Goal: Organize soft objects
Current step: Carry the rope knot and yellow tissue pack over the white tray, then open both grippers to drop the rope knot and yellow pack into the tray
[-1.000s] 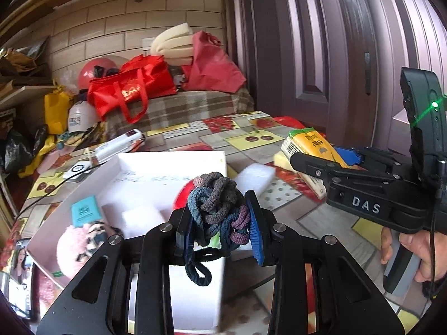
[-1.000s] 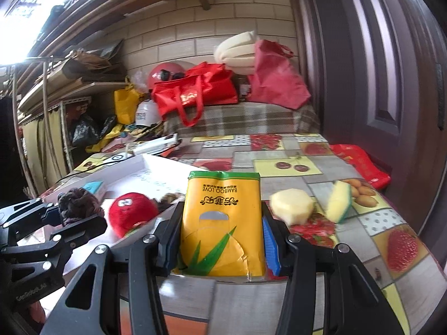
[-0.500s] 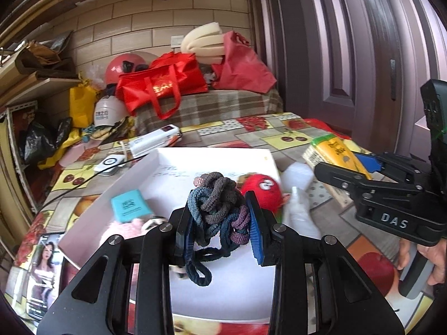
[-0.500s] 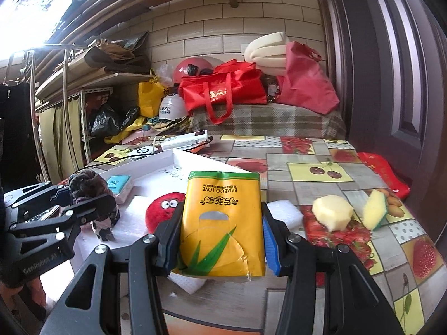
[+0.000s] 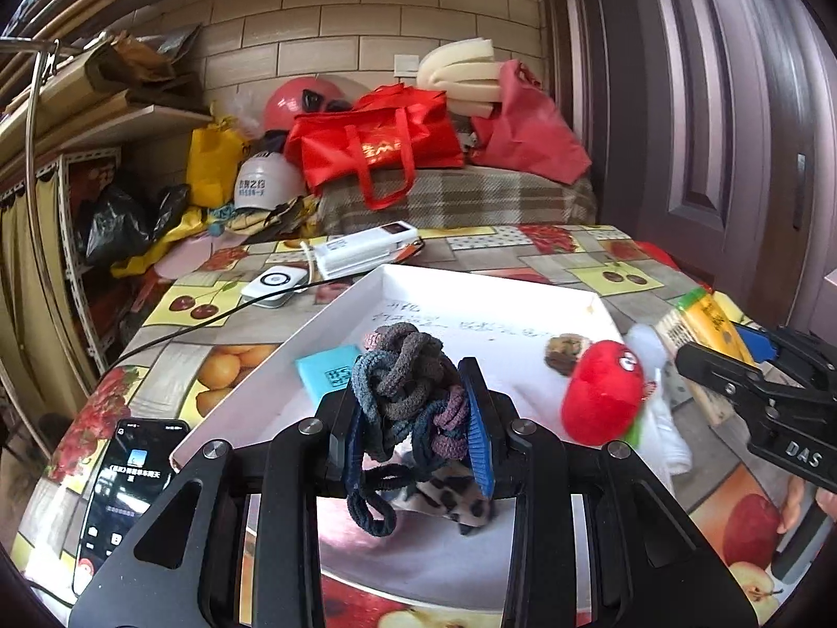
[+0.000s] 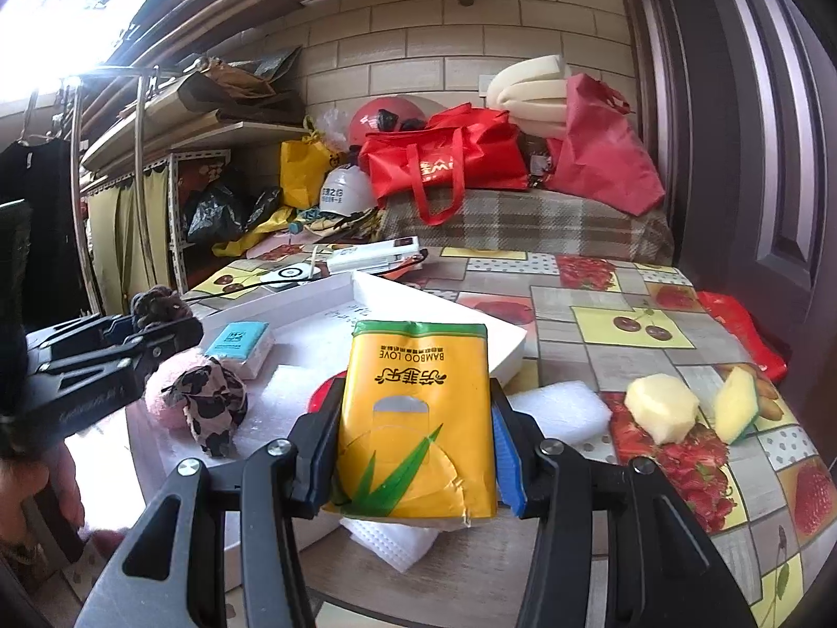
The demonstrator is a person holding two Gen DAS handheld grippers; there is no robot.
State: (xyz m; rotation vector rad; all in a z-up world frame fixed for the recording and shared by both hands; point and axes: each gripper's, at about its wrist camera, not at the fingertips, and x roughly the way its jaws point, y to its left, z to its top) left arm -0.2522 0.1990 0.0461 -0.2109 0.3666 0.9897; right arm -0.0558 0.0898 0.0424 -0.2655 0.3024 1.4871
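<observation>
My left gripper (image 5: 416, 418) is shut on a bundle of grey, blue and mauve hair ties (image 5: 408, 387), held above the white tray (image 5: 335, 314). My right gripper (image 6: 416, 439) is shut on a yellow tissue pack (image 6: 416, 408), held over the tray's right edge. In the tray lie a red plush toy (image 5: 601, 392), a small teal tissue pack (image 6: 238, 340) and a pink leopard-print soft item (image 6: 199, 397). The right gripper shows at the right of the left wrist view (image 5: 753, 366).
A yellow sponge (image 6: 662, 405), a yellow-green sponge (image 6: 737, 403) and a white foam pad (image 6: 560, 411) lie on the table right of the tray. A phone (image 5: 125, 492) lies at the front left. A white power bank (image 5: 366, 254) and charger (image 5: 274, 282) lie behind the tray.
Both grippers have moved left over the tray with their loads still held. The left gripper now sits above the leopard-print item; the red toy now lies to its right.
</observation>
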